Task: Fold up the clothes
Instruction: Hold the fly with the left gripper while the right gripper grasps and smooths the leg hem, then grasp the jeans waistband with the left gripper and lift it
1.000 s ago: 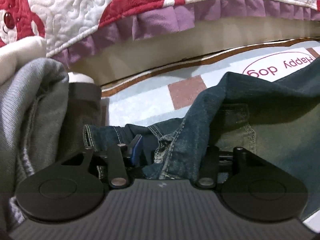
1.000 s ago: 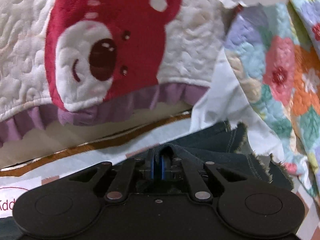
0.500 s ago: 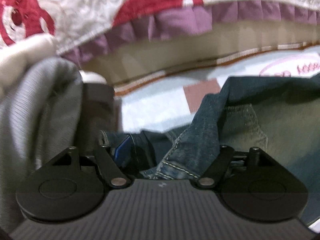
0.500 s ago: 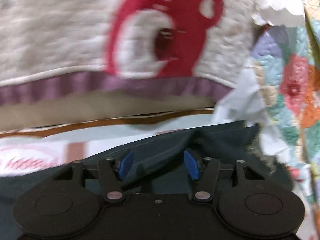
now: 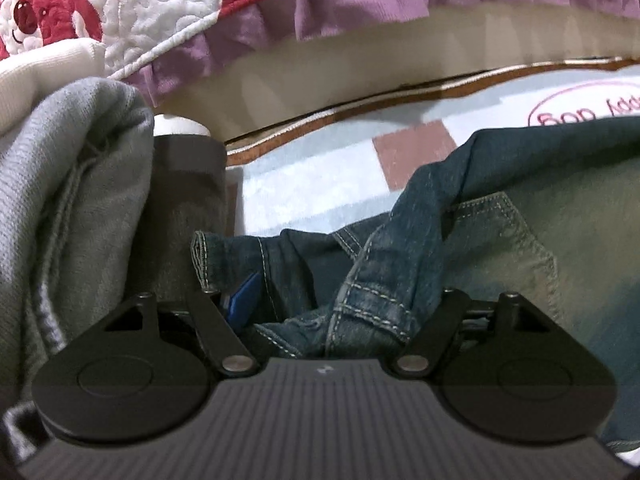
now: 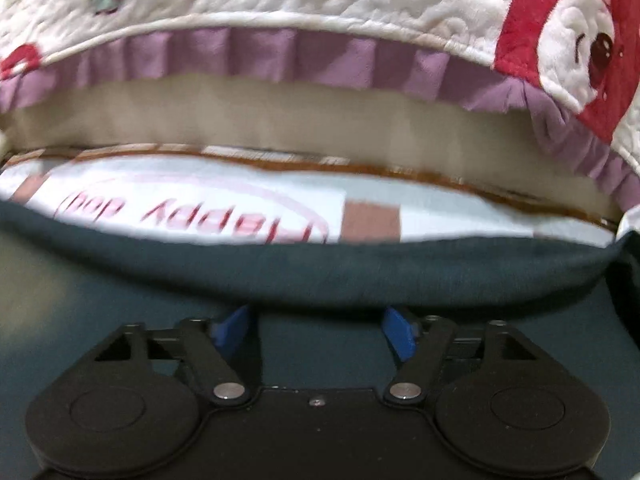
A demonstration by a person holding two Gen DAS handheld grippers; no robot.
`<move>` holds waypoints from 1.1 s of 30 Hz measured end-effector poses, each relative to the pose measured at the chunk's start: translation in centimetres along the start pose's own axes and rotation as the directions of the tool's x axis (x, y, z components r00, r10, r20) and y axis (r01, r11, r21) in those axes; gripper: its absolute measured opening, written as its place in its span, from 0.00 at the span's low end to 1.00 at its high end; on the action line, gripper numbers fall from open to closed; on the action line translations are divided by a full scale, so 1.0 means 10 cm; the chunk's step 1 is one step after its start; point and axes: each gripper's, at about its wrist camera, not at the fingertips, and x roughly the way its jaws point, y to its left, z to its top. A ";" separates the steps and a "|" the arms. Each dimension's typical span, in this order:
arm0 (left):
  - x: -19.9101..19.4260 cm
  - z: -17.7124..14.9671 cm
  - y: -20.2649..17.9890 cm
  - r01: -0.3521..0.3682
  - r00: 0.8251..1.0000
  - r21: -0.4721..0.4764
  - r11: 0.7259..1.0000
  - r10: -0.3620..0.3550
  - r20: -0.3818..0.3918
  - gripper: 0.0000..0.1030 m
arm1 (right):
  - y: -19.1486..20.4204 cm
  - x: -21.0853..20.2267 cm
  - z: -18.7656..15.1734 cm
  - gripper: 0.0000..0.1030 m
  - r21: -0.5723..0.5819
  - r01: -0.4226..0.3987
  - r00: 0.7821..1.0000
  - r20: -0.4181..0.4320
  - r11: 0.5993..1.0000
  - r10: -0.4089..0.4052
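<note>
Dark blue jeans (image 5: 500,240) lie on a pale printed mat (image 5: 312,184). In the left wrist view my left gripper (image 5: 332,312) is open, with the bunched waistband and seams of the jeans lying between its fingers; the left blue pad (image 5: 244,300) shows and the right one is hidden by denim. In the right wrist view my right gripper (image 6: 316,328) is open, both blue pads (image 6: 398,332) showing, just above the flat dark denim (image 6: 320,276), whose folded edge runs across in front of it.
A grey knit garment (image 5: 68,208) hangs close on the left, with a dark cylinder (image 5: 184,184) beside it. A white quilt with red bears and a purple ruffle (image 6: 304,56) overhangs the mat's far side. The mat bears a "Happy dog" print (image 6: 192,216).
Both grippers have opened and let go of the jeans. The right gripper has swung left, so the floral quilt has left its view. The left gripper has moved slightly.
</note>
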 end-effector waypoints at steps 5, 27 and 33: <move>-0.15 0.06 -0.07 -0.020 0.999 0.081 0.997 0.017 0.029 0.71 | -0.10 0.21 0.22 0.88 0.048 0.005 0.998 -0.061 0.999 -0.002; -1.37 -1.34 0.24 0.138 0.905 0.193 0.971 -0.203 0.375 0.76 | 0.68 -0.27 -0.18 0.90 -0.116 0.151 0.985 -0.063 0.982 -0.158; -1.12 -1.70 0.16 0.147 0.928 0.080 0.986 -0.165 0.333 0.77 | 0.90 -1.06 -0.53 0.86 -0.027 -0.082 0.995 0.061 0.996 0.083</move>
